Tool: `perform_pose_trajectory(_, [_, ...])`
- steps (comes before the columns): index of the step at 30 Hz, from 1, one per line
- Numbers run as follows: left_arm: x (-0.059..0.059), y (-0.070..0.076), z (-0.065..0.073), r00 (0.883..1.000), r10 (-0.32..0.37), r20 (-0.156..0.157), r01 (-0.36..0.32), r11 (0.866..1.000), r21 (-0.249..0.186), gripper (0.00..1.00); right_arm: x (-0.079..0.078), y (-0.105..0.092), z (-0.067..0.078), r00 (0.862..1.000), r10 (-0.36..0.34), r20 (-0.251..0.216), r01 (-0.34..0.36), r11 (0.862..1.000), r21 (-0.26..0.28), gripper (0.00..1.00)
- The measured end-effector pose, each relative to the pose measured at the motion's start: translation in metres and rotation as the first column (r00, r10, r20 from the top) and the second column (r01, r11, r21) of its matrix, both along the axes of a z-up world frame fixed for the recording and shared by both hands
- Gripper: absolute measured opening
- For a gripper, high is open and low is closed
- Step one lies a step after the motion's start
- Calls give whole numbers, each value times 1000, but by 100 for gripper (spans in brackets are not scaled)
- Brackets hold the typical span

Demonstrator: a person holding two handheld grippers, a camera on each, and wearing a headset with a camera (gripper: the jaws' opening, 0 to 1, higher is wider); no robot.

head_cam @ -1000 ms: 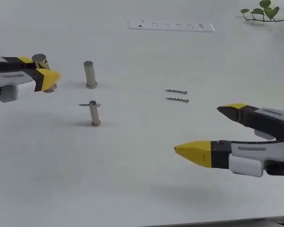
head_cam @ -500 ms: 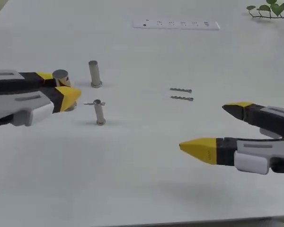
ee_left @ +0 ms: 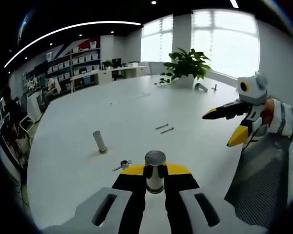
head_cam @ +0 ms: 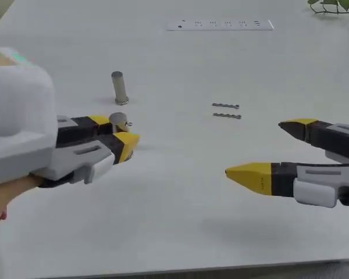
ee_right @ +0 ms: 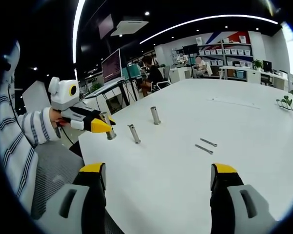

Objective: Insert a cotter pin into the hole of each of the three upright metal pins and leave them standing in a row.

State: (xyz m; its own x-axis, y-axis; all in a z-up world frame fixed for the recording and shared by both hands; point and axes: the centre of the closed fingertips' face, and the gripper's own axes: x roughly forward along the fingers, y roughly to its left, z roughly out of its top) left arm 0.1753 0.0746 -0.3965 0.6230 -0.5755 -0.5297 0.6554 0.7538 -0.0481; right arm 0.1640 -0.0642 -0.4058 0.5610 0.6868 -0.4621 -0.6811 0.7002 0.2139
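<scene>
Left gripper (ee_left: 155,171): jaws closed on a bare metal pin (ee_left: 155,160), held upright by its shank, cap up; in the right gripper view it stands at the left of the frame with its foot at or just above the white table (head_cam: 180,221), contact not resolvable. Right gripper (head_cam: 253,148): jaws spread wide, nothing between them, hovering at the right of the head view. Other uprights: the pin already carrying a cotter (ee_right: 133,133) stands just beside the held one, and a second bare pin (head_cam: 117,87) stands apart in the upper left of the head view. The two loose cotter pins, upper (head_cam: 225,106) and lower (head_cam: 227,115), lie flat near the centre, parallel, one just above the other, long axes running left-right across the frame. Relation that matters: they lie up and to the left of my right tips, near them, and well apart from the occupied left gripper; so the right is the hand to fetch one. My right jaws point left, nearly along the cotters' long axis, and the gap opens across it; I judge a short reach up-left would pinch the lower one by its near end. Cross hole in the held pin: too small to see; its facing is unknown, and I expect to need it turned towards the right.
</scene>
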Motion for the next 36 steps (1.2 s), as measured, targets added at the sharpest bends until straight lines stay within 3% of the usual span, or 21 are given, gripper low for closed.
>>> perform_pose_trajectory(8, [1, -9, -15, 999, 33, -33, -32, 999, 28, 9, -4, 4, -1, 1000, 18, 2, -18, 1000, 8, 87])
perform_pose_trajectory(11, [2, -14, -25, 997, 41, -62, -39, 999, 35, 9, -5, 2, -2, 1000, 16, -4, -16, 1000, 9, 87])
perform_pose_trajectory(21, [3, -34, -46, 996, 24, -89, -19, 998, 52, 9, -8, 0, -4, 1000, 22, -13, -22, 1000, 8, 87])
perform_pose_trajectory(24, [3, -38, -53, 991, 33, -128, -27, 999, 44, 9, -8, 1, -3, 1000, 24, -14, -24, 1000, 13, 87])
perform_pose_trajectory(27, [5, -41, -59, 992, 21, -128, -12, 998, 68, 9, -8, 1, -2, 1000, 24, -13, -24, 1000, 19, 87])
perform_pose_trajectory(36, [9, -51, -67, 991, 28, -132, -19, 997, 71, 9, -7, -1, -3, 999, 26, -20, -26, 999, 20, 87])
